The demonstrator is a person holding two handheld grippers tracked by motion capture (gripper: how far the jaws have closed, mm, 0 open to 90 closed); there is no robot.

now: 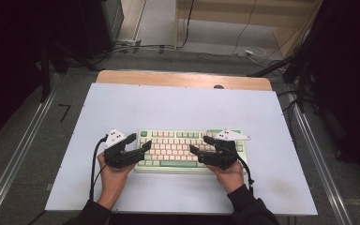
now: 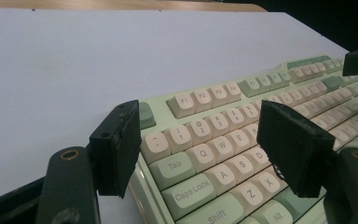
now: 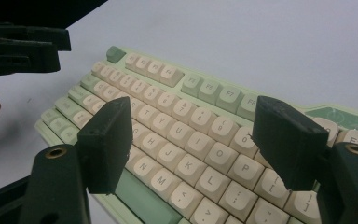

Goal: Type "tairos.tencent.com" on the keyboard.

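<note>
A keyboard [image 1: 190, 150], lying crosswise, is flanked at each end by the left gripper [image 1: 140, 143] and right gripper [image 1: 200, 145], both held wide open and empty.

A pale green keyboard [image 1: 190, 151] with cream and green keycaps lies flat under my two open claws, its left end below my left claw [image 1: 138, 142], its right end below my right claw [image 1: 200, 144].

One keyboard [image 1: 190, 151] at table centre; two grippers: left gripper [image 1: 138, 142] at nine o'clock, right gripper [image 1: 200, 144] at three.
</note>
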